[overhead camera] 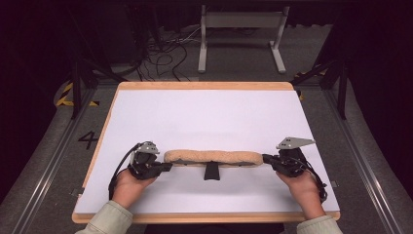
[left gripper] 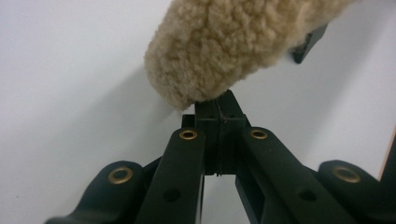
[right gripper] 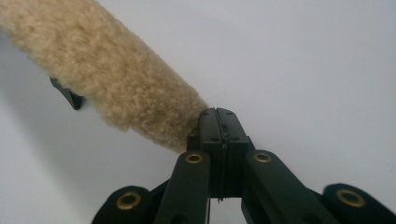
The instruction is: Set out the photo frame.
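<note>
Since you've got a gripper at each end of that fuzzy tan sheepskin-style sleeve [overhead camera: 213, 157], you're basically in the stretch-and-hold step right now. It lies flat across the near half of the white tabletop [overhead camera: 204, 117], running side to side, with a small black tab or strap piece [overhead camera: 212, 171] sticking out from under its middle toward you.

Your left gripper [overhead camera: 165, 166] has its jaws pressed fully together, no gap between the pads, right at the sleeve's left tip. In the left gripper view the fleece [left gripper: 219, 46] sits on top of the tips [left gripper: 219, 109], so it looks like you've pinched just the edge, though I can't tell how much material is really in there. Same deal with your right gripper [overhead camera: 267, 159]: jaws closed tight in the right gripper view [right gripper: 219, 116], meeting the fleece [right gripper: 107, 79] at its very end.

My guess for the next move: lift or shift both ends together. That calls for keeping both hands level and in sync, and not pulling outward too hard, because those thin edge grips could slip off the pile. Mind that black tab so it doesn't snag.
</note>
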{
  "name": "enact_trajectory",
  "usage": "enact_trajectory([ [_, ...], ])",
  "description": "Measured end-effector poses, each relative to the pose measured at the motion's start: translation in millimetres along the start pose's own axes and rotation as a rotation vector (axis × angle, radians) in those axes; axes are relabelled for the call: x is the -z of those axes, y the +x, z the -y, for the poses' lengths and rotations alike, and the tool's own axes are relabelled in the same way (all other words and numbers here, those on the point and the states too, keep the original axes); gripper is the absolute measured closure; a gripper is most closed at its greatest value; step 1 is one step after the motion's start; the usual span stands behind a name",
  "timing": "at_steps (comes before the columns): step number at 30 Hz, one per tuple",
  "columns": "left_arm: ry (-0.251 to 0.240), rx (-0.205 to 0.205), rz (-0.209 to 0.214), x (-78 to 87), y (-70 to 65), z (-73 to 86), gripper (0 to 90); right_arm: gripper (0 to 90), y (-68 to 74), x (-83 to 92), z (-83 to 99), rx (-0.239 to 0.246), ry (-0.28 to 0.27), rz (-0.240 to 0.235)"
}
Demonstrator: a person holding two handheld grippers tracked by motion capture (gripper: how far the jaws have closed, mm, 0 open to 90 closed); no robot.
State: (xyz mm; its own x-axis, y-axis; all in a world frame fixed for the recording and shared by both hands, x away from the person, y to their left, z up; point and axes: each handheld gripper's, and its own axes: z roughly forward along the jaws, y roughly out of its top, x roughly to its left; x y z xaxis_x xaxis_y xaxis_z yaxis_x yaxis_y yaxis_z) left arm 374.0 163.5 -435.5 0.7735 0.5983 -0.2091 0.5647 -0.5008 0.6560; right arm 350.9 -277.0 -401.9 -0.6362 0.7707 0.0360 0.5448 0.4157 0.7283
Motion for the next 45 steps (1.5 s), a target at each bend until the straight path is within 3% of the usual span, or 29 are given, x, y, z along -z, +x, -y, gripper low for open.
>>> enact_trajectory([
  [4, 0.007, -0.018, -0.031, -2.2, 1.4, -3.9, 90.0, 90.0, 0.1, 0.6, 0.3, 0.013, 0.002, -0.019],
  [9, -0.012, 0.007, -0.034, -4.4, 8.2, -6.2, 90.0, 90.0, 2.7, 4.3, 2.3, 0.045, 0.022, -0.072],
  [15, -0.033, 0.021, -0.054, -8.7, 16.8, -12.8, 90.0, 90.0, 8.1, 7.0, 4.5, 0.062, 0.033, -0.095],
  [18, -0.061, 0.072, -0.033, -11.7, 25.4, -15.5, 90.0, 90.0, 14.4, 9.5, 5.6, 0.082, 0.047, -0.104],
  [25, -0.086, 0.076, -0.062, -17.8, 32.4, -26.6, 90.0, 90.0, 24.6, 13.0, 8.6, 0.099, 0.07, -0.134],
  [32, -0.123, 0.104, -0.063, -12.3, 35.3, -25.2, 89.9, 90.0, 35.7, 16.5, 11.0, 0.129, 0.094, -0.167],
  [37, -0.119, 0.057, -0.059, -7.2, 23.5, -23.4, 89.9, 90.0, 43.0, 18.1, 11.3, 0.149, 0.113, -0.188],
  [40, -0.122, 0.006, -0.042, -3.0, 12.0, -17.5, 89.5, 90.0, 46.6, 18.5, 12.1, 0.156, 0.117, -0.202],
  [45, -0.123, -0.031, -0.008, 1.0, 0.0, -12.8, 89.0, 90.0, 53.0, 18.9, 12.9, 0.179, 0.127, -0.236],
])
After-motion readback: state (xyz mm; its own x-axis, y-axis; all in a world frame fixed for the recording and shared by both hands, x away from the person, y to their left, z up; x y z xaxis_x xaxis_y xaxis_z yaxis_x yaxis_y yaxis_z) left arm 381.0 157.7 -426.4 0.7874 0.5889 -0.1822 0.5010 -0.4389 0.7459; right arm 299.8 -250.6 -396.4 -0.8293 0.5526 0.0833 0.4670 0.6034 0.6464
